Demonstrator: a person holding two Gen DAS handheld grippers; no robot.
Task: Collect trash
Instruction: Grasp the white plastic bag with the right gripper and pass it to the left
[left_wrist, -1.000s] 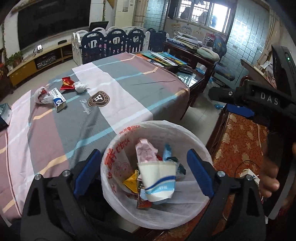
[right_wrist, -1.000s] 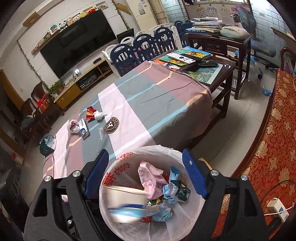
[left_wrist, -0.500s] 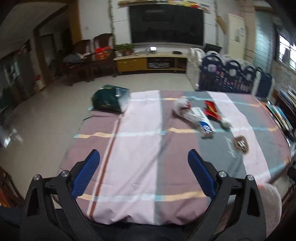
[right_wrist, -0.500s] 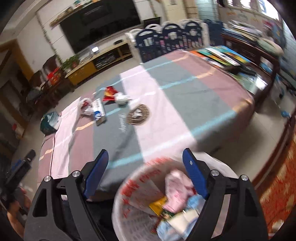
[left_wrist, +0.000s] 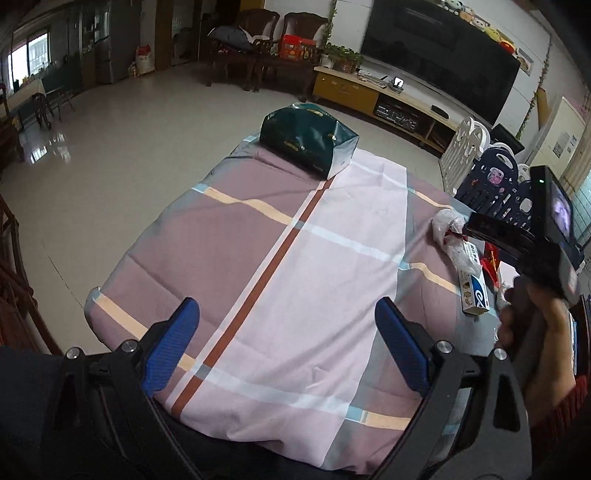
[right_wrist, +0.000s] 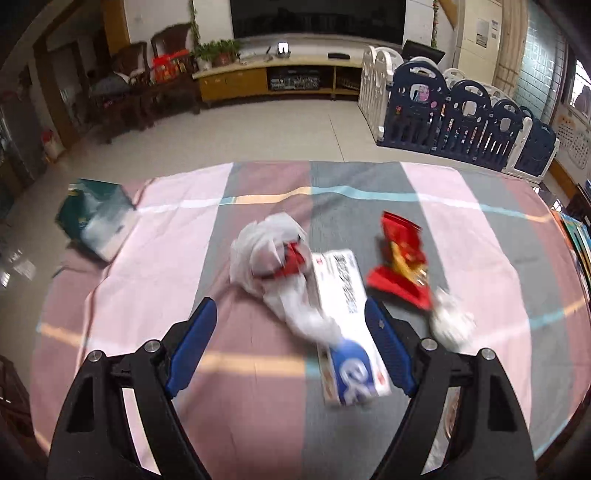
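Trash lies on the striped tablecloth (right_wrist: 258, 406): a crumpled white plastic bag (right_wrist: 269, 251), a white and blue carton (right_wrist: 343, 325), a red snack wrapper (right_wrist: 402, 258) and a white paper wad (right_wrist: 450, 325). My right gripper (right_wrist: 291, 325) hangs open just above the bag and carton, nothing gripped. In the left wrist view my left gripper (left_wrist: 288, 325) is open over bare cloth, with the bag (left_wrist: 448, 229) and carton (left_wrist: 474, 291) off to the right. A hand holds the right gripper's body (left_wrist: 535, 240) there.
A dark green gift bag (left_wrist: 310, 140) lies at the table's far end, also the blurred green gift bag (right_wrist: 96, 214). Beyond the table are tiled floor, a TV cabinet (right_wrist: 273, 77) and a blue-and-white playpen fence (right_wrist: 465, 118). The trash bin is out of view.
Both grippers swung away from the white trash bin to the table. The right one now hovers over the bag and carton; the left faces the green bag end. Both stayed open.
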